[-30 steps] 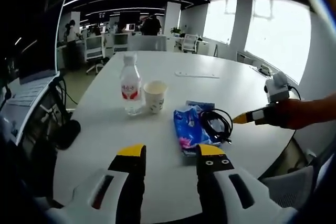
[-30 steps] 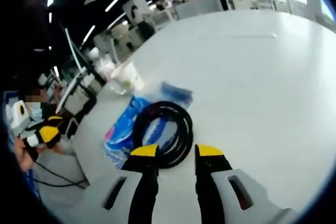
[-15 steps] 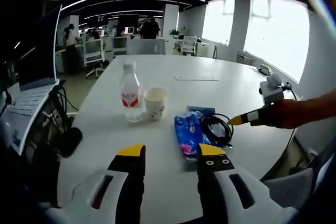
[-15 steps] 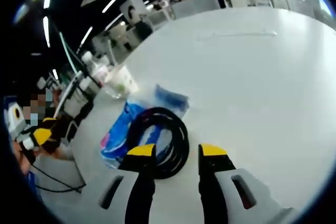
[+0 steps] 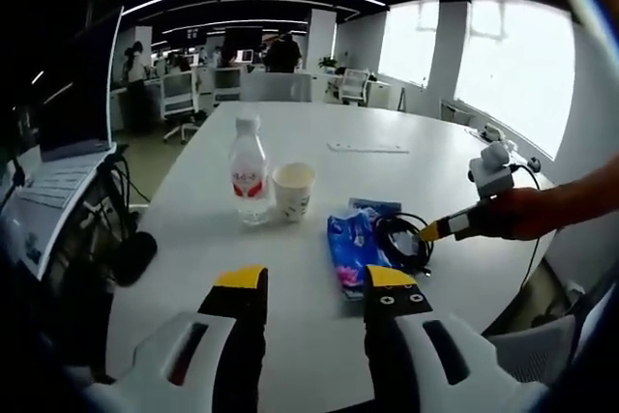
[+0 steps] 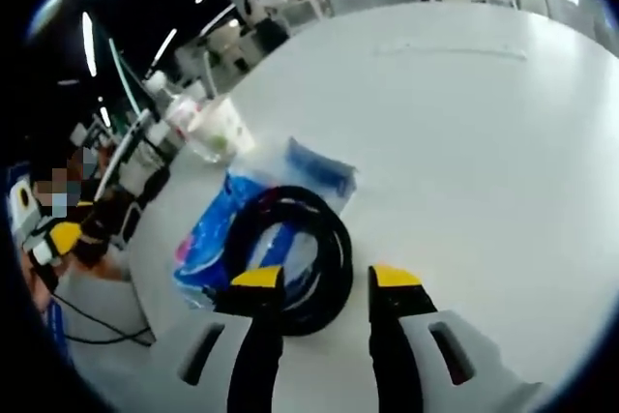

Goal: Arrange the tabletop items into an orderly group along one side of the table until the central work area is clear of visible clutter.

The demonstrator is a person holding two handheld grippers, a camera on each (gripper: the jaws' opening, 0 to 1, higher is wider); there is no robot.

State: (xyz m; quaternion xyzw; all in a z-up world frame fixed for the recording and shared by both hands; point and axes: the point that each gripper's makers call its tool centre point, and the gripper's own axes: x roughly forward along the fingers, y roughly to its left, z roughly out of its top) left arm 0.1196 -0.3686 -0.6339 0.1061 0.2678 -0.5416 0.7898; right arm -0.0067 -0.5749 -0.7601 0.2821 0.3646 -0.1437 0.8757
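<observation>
On the white table (image 5: 319, 132) a paper cup (image 5: 292, 190) stands upright with a clear water bottle (image 5: 250, 169) just beside it; I cannot see into the cup, and the bottle looks capped, with a red label. Taking the cup as my mark, a blue plastic packet (image 5: 350, 250) lies flat near it, towards me and to its right, and a coiled black cable (image 5: 401, 240) rests partly on the packet's far edge. My left gripper (image 5: 316, 281) hangs over the near rim of the table, jaws parted and nothing between them, well short of the packet. My right gripper (image 6: 325, 280) has its jaws spread apart too, gripping nothing; the coil (image 6: 290, 253) sits right at its tips, and the left tip seems to overlap the loop, though I cannot tell whether it touches. From the left gripper view that right gripper (image 5: 455, 227) reaches in from the side of the packet away from the cup. Beyond the cup, a thin white strip (image 5: 365, 148) lies flat on the table. Office desks and chairs (image 5: 184, 94) stand further behind.
</observation>
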